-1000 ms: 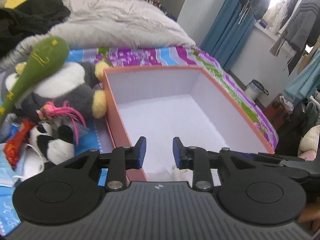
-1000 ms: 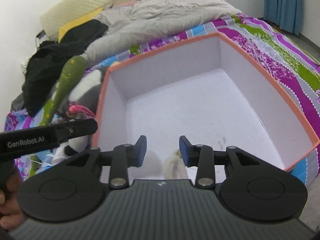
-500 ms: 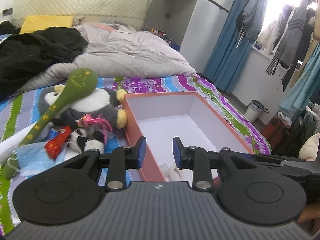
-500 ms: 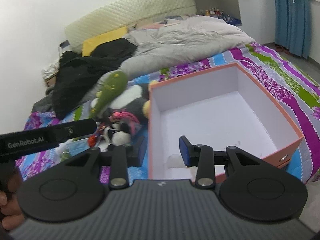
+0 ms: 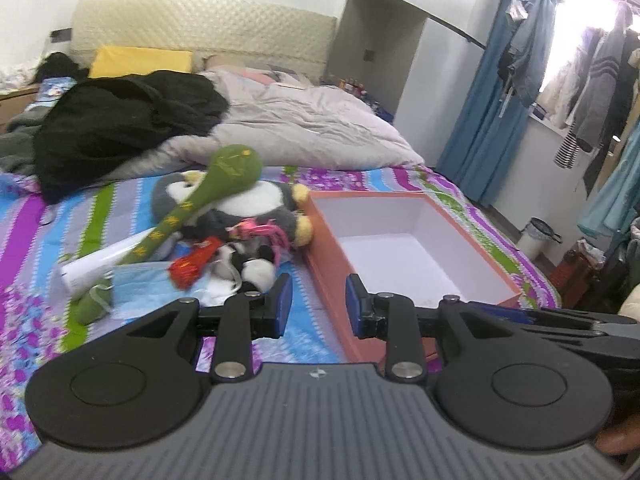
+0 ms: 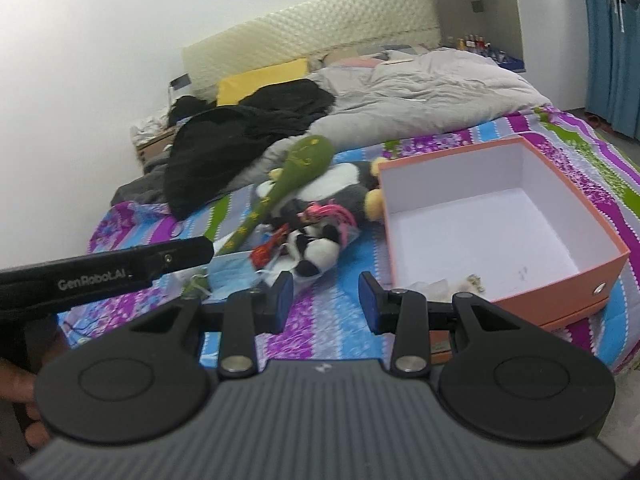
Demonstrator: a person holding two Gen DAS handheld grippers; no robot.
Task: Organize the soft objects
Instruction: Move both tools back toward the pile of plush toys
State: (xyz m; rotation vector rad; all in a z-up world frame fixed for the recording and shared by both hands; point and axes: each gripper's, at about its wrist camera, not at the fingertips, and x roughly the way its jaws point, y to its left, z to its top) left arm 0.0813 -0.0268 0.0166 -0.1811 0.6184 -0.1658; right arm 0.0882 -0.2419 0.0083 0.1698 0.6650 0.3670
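Note:
An orange box (image 5: pixel 326 264) with a white inside lies on the striped bedspread; a small whitish thing (image 6: pixel 468 282) rests in its near corner. Left of the box is a pile of toys: a green plush club (image 5: pixel 224 184) across a grey-and-white penguin (image 5: pixel 260 204), a pink-haired doll (image 5: pixel 256 230), a panda (image 5: pixel 252 270) and a red item (image 5: pixel 192 264). My left gripper (image 5: pixel 318 306) hangs open above the box's near left corner, nothing between its fingers. My right gripper (image 6: pixel 326 300) is open and empty over the bedspread between the panda (image 6: pixel 316 252) and the box (image 6: pixel 560 292).
A blue face mask (image 5: pixel 140 292) and a white tube (image 5: pixel 100 260) lie beside the pile. Black clothes (image 5: pixel 120 120), a grey duvet (image 5: pixel 300 120) and a yellow pillow (image 5: pixel 140 60) fill the far bed. Blue curtains (image 5: pixel 480 120), hanging clothes and a bin (image 5: pixel 538 236) stand right.
Both grippers have drawn back and up from over the box, so the toy pile and the whole bed have come into view. The gaps between their fingers are unchanged.

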